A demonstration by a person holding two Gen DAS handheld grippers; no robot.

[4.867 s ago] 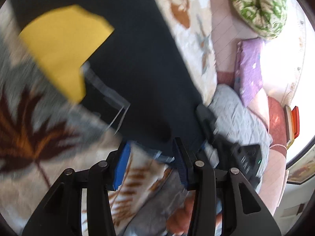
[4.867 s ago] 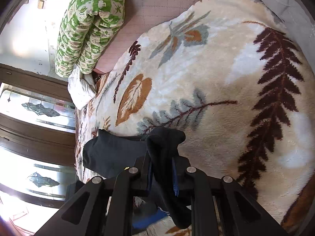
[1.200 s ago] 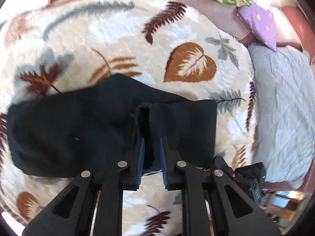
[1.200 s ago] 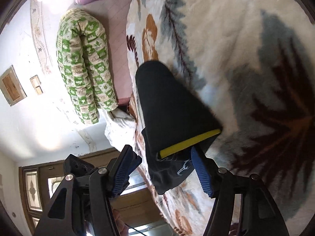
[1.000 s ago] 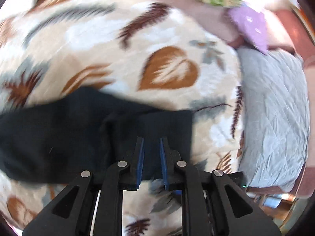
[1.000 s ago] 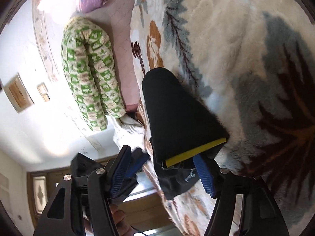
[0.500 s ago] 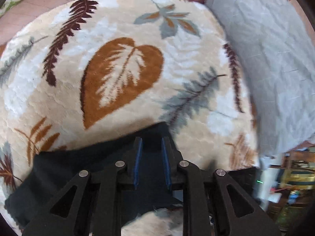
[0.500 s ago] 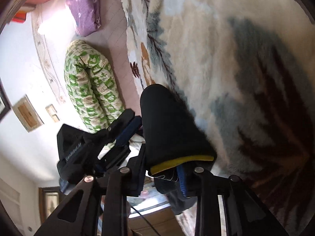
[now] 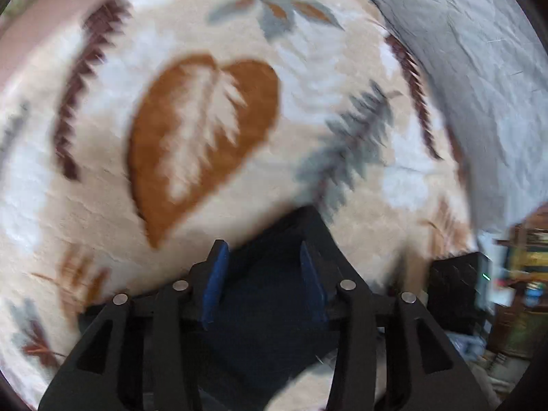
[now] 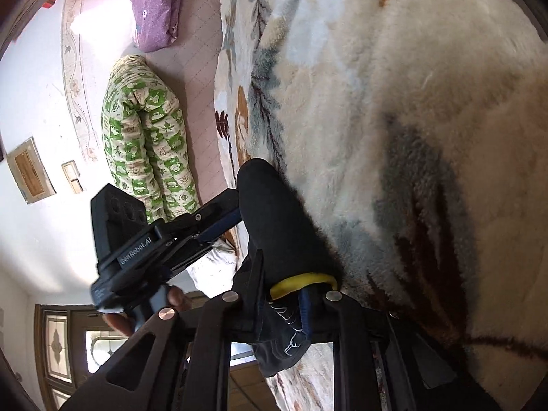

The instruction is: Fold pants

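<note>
The black pants (image 9: pixel 270 294) lie folded on the leaf-patterned blanket (image 9: pixel 205 120). My left gripper (image 9: pixel 262 263) points steeply down over one corner of them. Its jaws are opening, the cloth lies between the blue pads (image 9: pixel 214 284), and they do not press on it. In the right wrist view the pants (image 10: pixel 277 219) form a long black roll with a yellow lining at the near end. My right gripper (image 10: pixel 284 296) is closing and pinches that yellow-lined end. The left gripper (image 10: pixel 219 222), held by a hand (image 10: pixel 174 299), touches the roll's far side.
A grey quilt (image 9: pixel 479 68) borders the blanket on the right. A green patterned bolster (image 10: pixel 147 147) and a purple pillow (image 10: pixel 154 7) lie on the pink sheet by the wall. A black device (image 9: pixel 455 291) sits at the bed's edge. A glazed door (image 10: pixel 58 342) stands behind.
The left gripper dropped toward the blanket, rolled, and spread its jaws off the black cloth. The right gripper's wide jaws closed on the yellow-lined end.
</note>
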